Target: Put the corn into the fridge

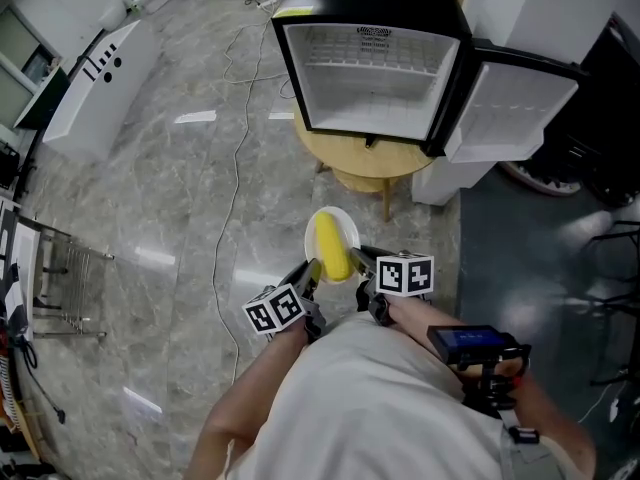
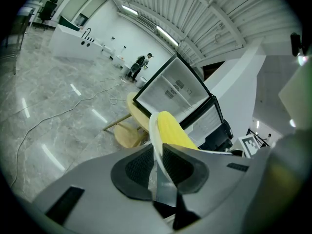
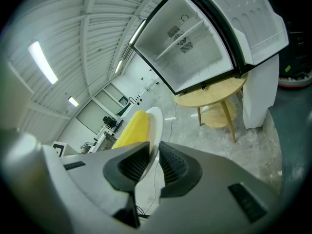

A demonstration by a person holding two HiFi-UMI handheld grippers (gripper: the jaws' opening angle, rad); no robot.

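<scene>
One corn (image 1: 332, 248), yellow and bumpy, lies on one round white plate (image 1: 346, 228), held over the glossy marble floor (image 1: 180, 188), well apart from one open fridge (image 1: 375, 68) on one round wooden table (image 1: 360, 158). Left gripper (image 2: 157, 155) and right gripper (image 3: 154, 152) each pinch the plate rim between ribbed black pads (image 3: 130, 165). Only the left gripper view shows a far-off person (image 2: 139, 65).

I see a large open lab hall: polished stone floor (image 1: 170, 218), loose cable (image 1: 238, 168) left of the fridge (image 1: 375, 78), white bench (image 1: 100, 93) farther left.
</scene>
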